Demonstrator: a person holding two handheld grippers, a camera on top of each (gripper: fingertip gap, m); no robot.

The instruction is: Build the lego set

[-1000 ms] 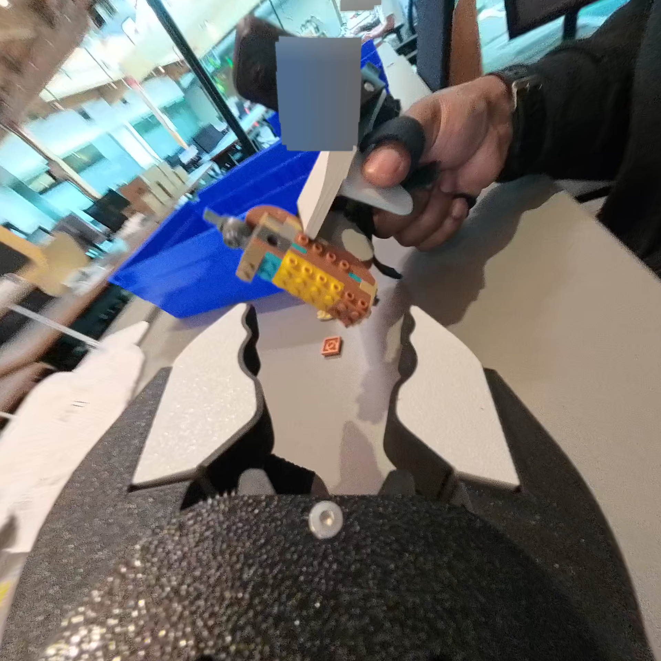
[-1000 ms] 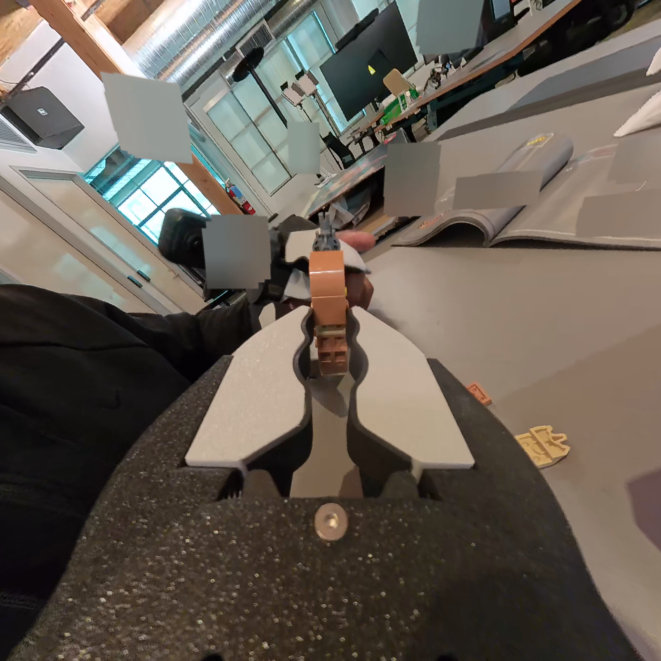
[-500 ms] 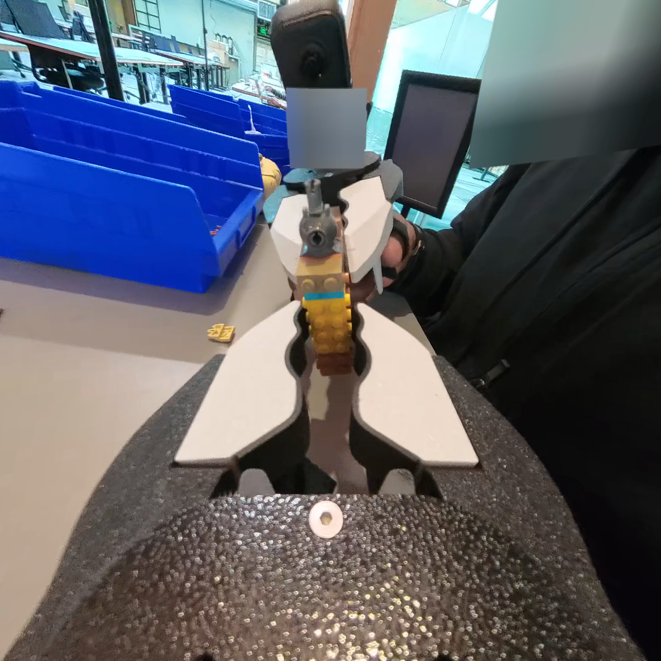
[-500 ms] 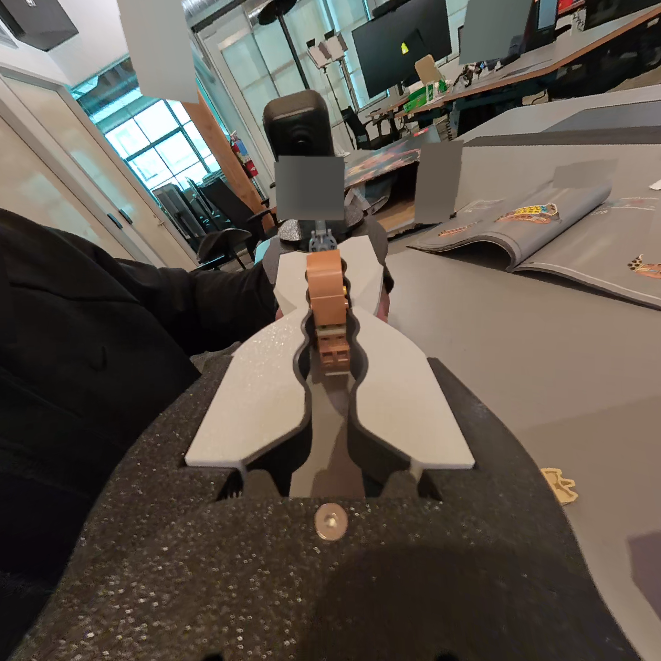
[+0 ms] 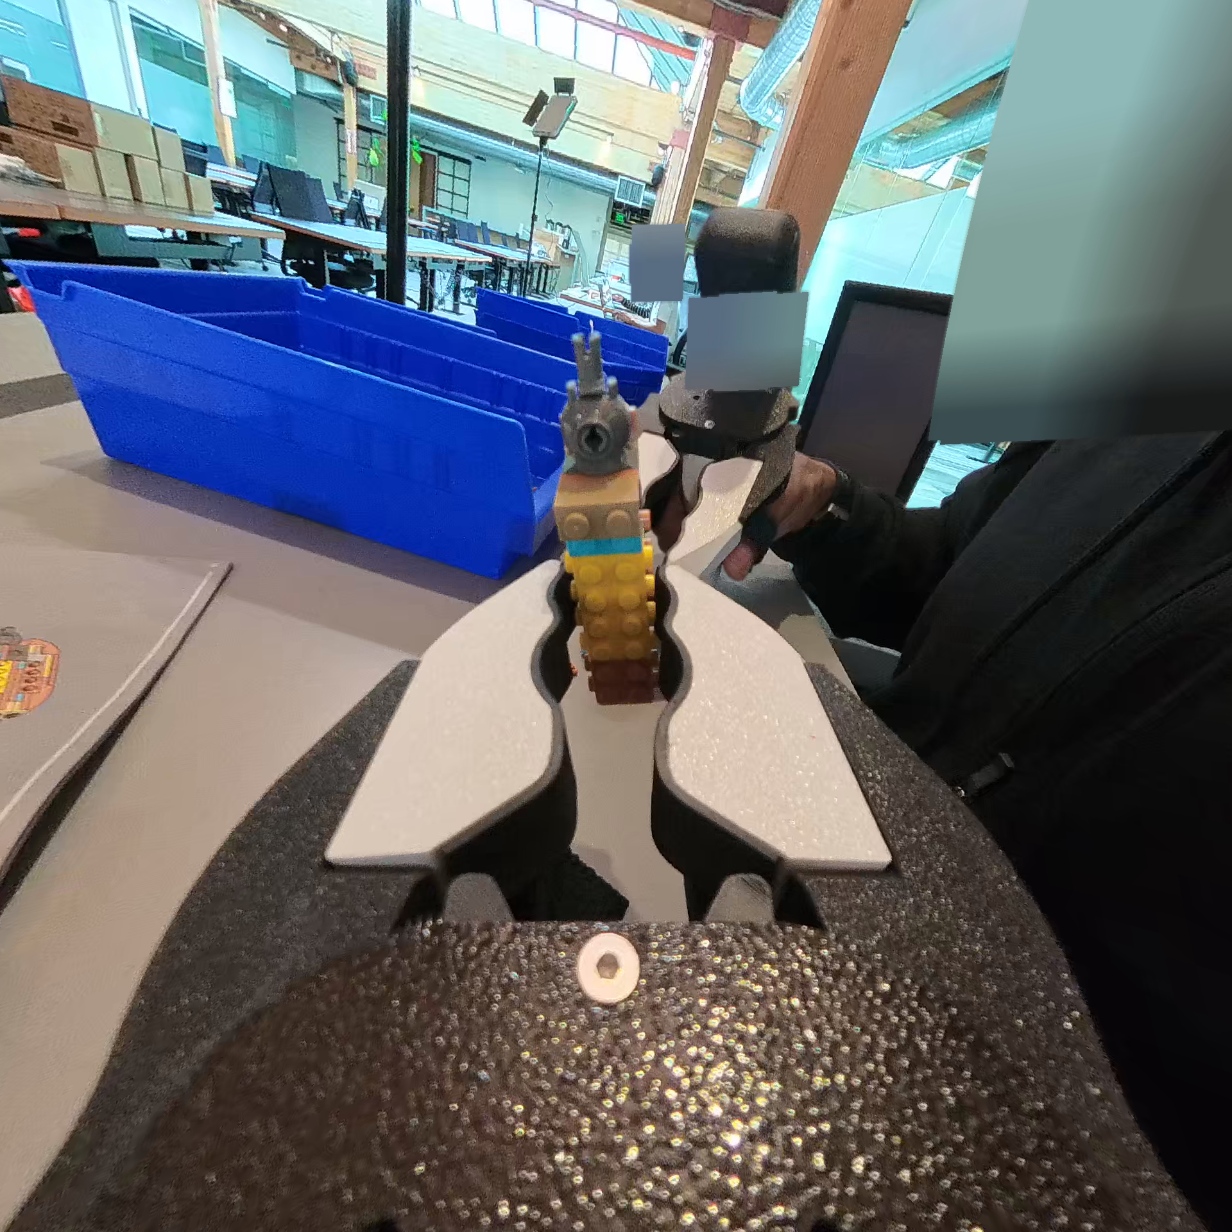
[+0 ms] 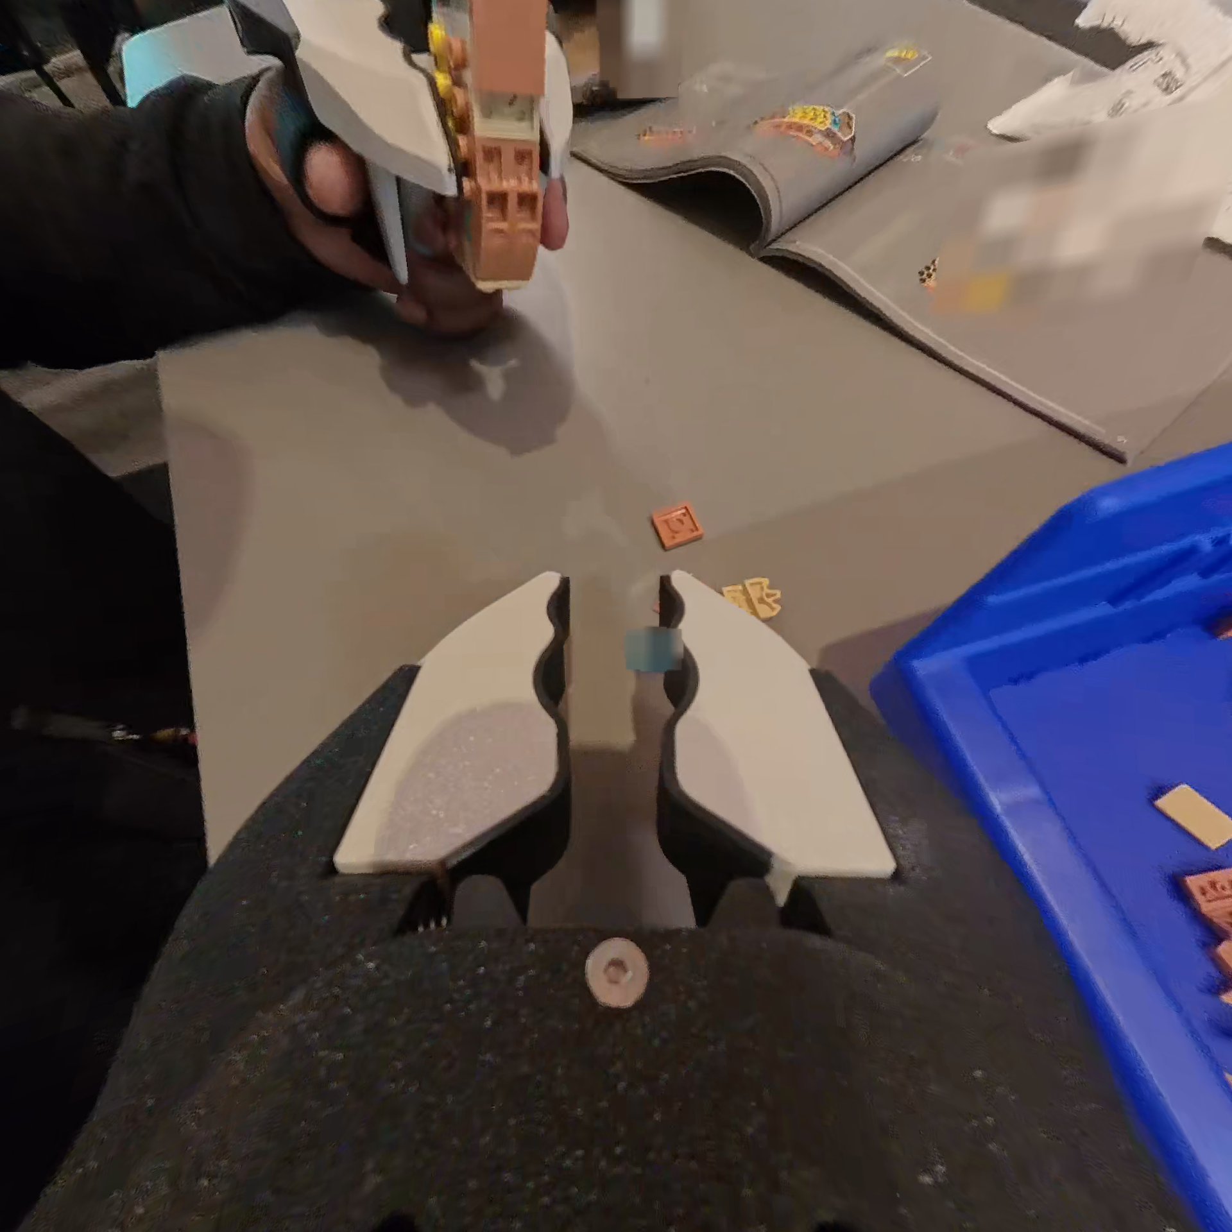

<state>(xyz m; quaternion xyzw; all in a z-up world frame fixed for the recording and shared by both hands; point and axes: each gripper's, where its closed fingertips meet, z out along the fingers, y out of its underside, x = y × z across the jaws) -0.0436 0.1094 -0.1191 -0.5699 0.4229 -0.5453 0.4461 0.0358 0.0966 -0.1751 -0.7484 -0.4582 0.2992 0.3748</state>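
The lego build (image 5: 613, 613), a narrow stack of brown, yellow, teal and tan bricks with a grey piece on top, is clamped upright in my left gripper (image 5: 610, 573). My right gripper (image 6: 613, 583) is open and empty, low over the grey table, apart from the build. In the right wrist view the left gripper (image 6: 497, 180) holds the build (image 6: 507, 220) at the top left, above the table. The right gripper also shows in the left wrist view (image 5: 687, 493), just behind the build. A small orange tile (image 6: 677, 525) and a tan piece (image 6: 753, 598) lie on the table just beyond my right fingertips.
A blue bin (image 6: 1000, 733) with loose brown and tan pieces stands at the right, close to my right gripper. More blue bins (image 5: 300, 413) stand behind the build. An open instruction booklet (image 6: 833, 167) lies at the far side. A person in black sits at the table edge. Spacing between my two grippers at the tips: around 11 cm. The small orange tile (image 6: 677, 525) sits 6 cm or so from the ends of my right fingers.
My left gripper closed on the build. My right gripper let go of it, drew back and now points down at the table near the loose pieces.
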